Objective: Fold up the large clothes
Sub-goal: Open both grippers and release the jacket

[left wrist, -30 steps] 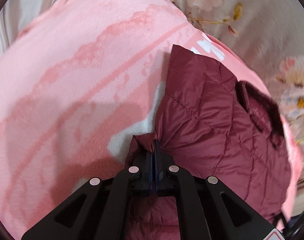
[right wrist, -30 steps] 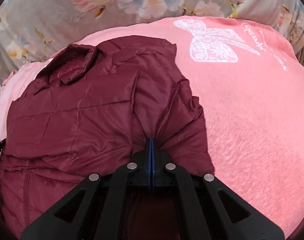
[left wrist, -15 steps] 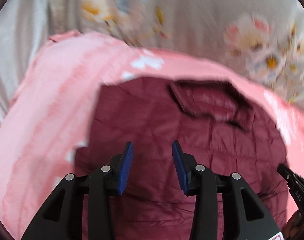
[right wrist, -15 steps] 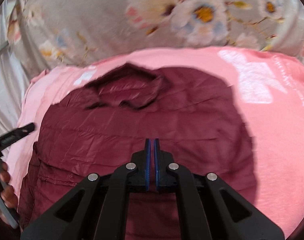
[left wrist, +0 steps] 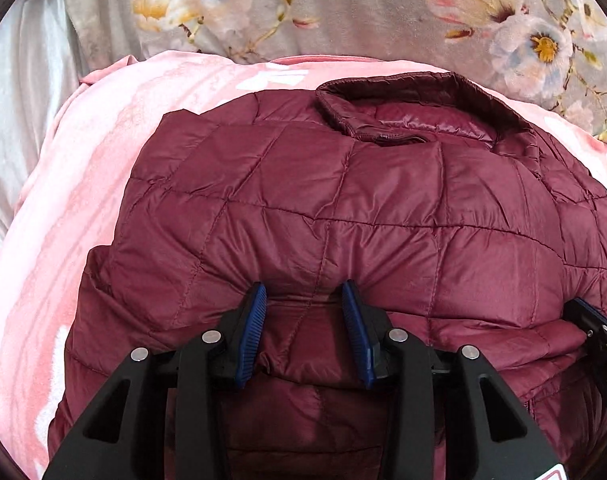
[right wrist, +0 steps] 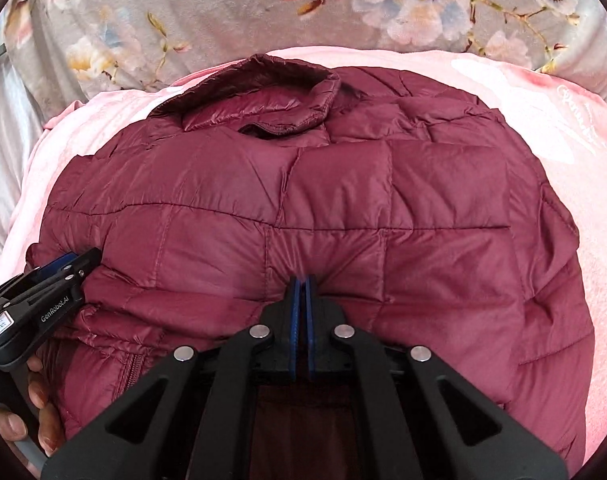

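A dark red quilted jacket (left wrist: 343, 200) lies spread on a pink blanket (left wrist: 83, 200), its collar (left wrist: 403, 96) at the far side. My left gripper (left wrist: 304, 294) is at the jacket's near edge, jaws apart, and a puffy fold bulges between the blue pads without being squeezed. In the right wrist view the jacket (right wrist: 343, 200) fills the middle. My right gripper (right wrist: 301, 280) is shut on a pinch of its near edge, and creases run to the tips. The left gripper (right wrist: 63, 268) shows at the left edge there, with a hand (right wrist: 35, 400) below it.
The pink blanket (right wrist: 583, 140) reaches past the jacket on both sides. A grey floral cover (left wrist: 343, 8) lies beyond the collar. A pale sheet (left wrist: 19, 100) hangs at the far left. The right gripper's tip (left wrist: 583, 312) shows at the right edge of the left wrist view.
My left gripper let go of the jacket corner, opened, and swung over to the jacket's near edge. The right gripper stayed shut and moved along; the jacket now lies broad, collar away from me.
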`<state>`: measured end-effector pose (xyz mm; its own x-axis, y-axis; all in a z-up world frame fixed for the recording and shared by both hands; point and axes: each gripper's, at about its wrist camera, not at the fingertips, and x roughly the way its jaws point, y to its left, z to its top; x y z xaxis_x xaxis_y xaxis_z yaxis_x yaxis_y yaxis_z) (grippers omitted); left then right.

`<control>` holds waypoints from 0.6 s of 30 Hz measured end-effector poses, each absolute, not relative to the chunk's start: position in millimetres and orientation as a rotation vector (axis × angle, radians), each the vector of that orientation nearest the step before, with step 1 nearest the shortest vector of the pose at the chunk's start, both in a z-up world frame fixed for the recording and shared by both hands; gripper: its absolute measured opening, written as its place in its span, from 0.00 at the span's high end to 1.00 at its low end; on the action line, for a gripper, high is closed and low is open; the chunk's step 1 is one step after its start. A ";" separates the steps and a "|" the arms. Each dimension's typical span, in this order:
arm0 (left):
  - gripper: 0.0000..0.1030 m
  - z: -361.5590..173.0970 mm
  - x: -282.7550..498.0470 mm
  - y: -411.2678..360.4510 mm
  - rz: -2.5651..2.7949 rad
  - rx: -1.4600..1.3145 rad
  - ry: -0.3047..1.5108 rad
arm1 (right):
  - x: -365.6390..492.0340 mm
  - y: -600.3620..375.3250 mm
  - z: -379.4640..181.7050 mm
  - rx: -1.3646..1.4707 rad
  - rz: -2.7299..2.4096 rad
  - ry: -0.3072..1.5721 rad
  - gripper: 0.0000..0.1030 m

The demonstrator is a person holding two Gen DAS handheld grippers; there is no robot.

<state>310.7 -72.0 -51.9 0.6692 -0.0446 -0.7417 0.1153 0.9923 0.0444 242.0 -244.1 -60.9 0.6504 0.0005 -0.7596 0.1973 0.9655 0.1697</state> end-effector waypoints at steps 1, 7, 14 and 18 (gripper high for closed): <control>0.63 -52.5 310.4 -72.2 -0.089 0.093 0.831 | 241.9 -245.6 -61.0 0.251 -0.111 0.857 0.99; 0.63 -53.9 310.3 -75.4 -0.080 0.111 0.825 | 242.9 -251.0 -61.3 0.286 -0.092 0.853 0.99; 0.62 -54.6 309.8 -76.3 -0.076 0.119 0.821 | 228.4 -239.2 -36.9 0.293 -0.028 0.730 0.87; 0.62 -54.5 309.5 -76.4 -0.075 0.120 0.820 | 233.6 -208.0 -40.4 0.175 0.016 0.774 0.87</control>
<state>309.5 -76.4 -54.5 0.6799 -0.0205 -0.7331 0.1133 0.9905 0.0775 233.6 -208.0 -40.4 0.7155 0.0784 -0.6942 0.0500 0.9854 0.1629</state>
